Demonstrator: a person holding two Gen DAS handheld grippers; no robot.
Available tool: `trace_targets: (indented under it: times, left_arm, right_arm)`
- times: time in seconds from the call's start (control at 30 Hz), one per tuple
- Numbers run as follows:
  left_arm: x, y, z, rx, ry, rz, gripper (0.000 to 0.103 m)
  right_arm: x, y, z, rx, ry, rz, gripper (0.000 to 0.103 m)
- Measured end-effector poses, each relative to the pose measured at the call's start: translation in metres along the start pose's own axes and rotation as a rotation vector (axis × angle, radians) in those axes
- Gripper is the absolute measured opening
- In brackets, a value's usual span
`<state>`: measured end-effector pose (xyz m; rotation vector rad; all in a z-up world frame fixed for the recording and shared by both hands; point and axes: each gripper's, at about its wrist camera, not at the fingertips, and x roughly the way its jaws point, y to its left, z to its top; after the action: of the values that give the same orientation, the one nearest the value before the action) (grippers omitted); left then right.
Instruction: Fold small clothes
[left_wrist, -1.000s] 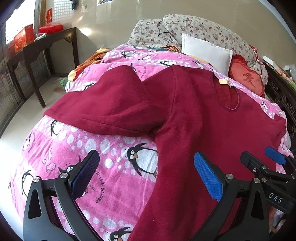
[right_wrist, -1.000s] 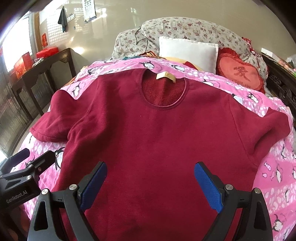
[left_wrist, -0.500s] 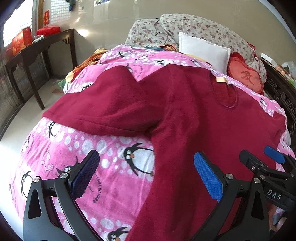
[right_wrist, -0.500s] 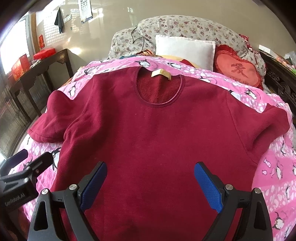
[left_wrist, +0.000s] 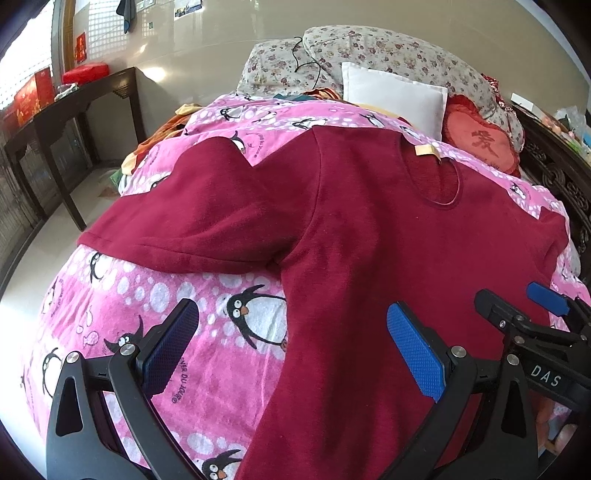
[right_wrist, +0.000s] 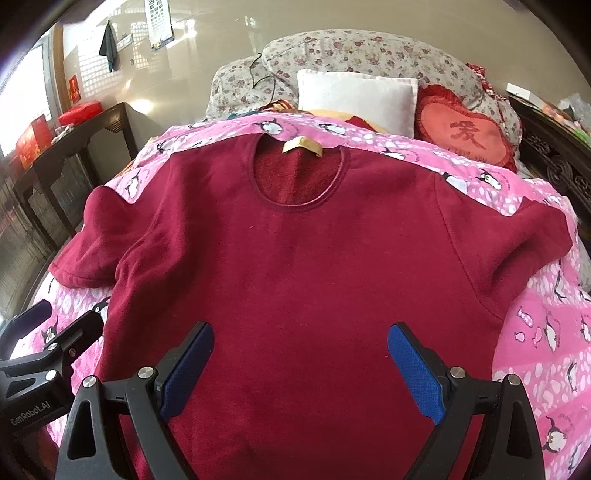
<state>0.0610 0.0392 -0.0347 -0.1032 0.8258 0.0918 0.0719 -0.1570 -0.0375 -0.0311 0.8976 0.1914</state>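
Left gripper (left_wrist: 291, 343) is hovering with its two blue-padded fingers spread wide, nothing between them; I am seeing it over the near left edge of the bed, one pad above the pink penguin blanket (left_wrist: 122, 295), the other above the shirt's side. Right gripper (right_wrist: 300, 360) is likewise standing wide apart and empty, both pads poised over the lower middle of the shirt.

One dark red shirt (right_wrist: 295, 258) is lying flat and face up on the blanket, spread across the middle of the bed, neckline toward the head end. Counting on it: two short sleeves, both extended outward, the left one (left_wrist: 192, 218) reaching the left edge of the bed; one tan neck label (right_wrist: 302, 144).

At the head end I am counting one white pillow (right_wrist: 354, 96), one red heart-shaped cushion (right_wrist: 465, 136) just beside it toward the right edge, and floral bedding (right_wrist: 369, 55) piled behind both. One dark wooden side table (left_wrist: 74, 107) is standing off the bed's left side, carrying red boxes (left_wrist: 33, 96).
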Motion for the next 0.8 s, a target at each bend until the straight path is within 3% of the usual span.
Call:
trace_targets:
  times: [0.27,0.4,0.5,0.7,0.8]
  left_arm:
    - [0.000,0.006,-0.001,-0.012,0.010,-0.010,0.103]
    - [-0.002,0.041,0.002,-0.077,0.029,-0.066,0.103]
    - [0.003,0.094,0.006,-0.225,0.052,-0.090,0.102]
    - [0.025,0.218,0.001,-0.747,0.007,-0.178,0.100]
    - [0.050,0.253,0.012,-0.829,0.053,-0.151,0.099]
  right_arm:
    - [0.001,-0.005,-0.001,0.014,0.009,0.002,0.094]
    - [0.001,-0.003,0.000,0.002,0.013,0.009,0.094]
    - [0.003,-0.002,0.002,-0.006,0.018,0.020,0.094]
    - [0.011,0.007,0.007,-0.041,0.045,0.049,0.094]
    - [0.015,0.016,0.008,-0.073,0.051,0.043,0.094]
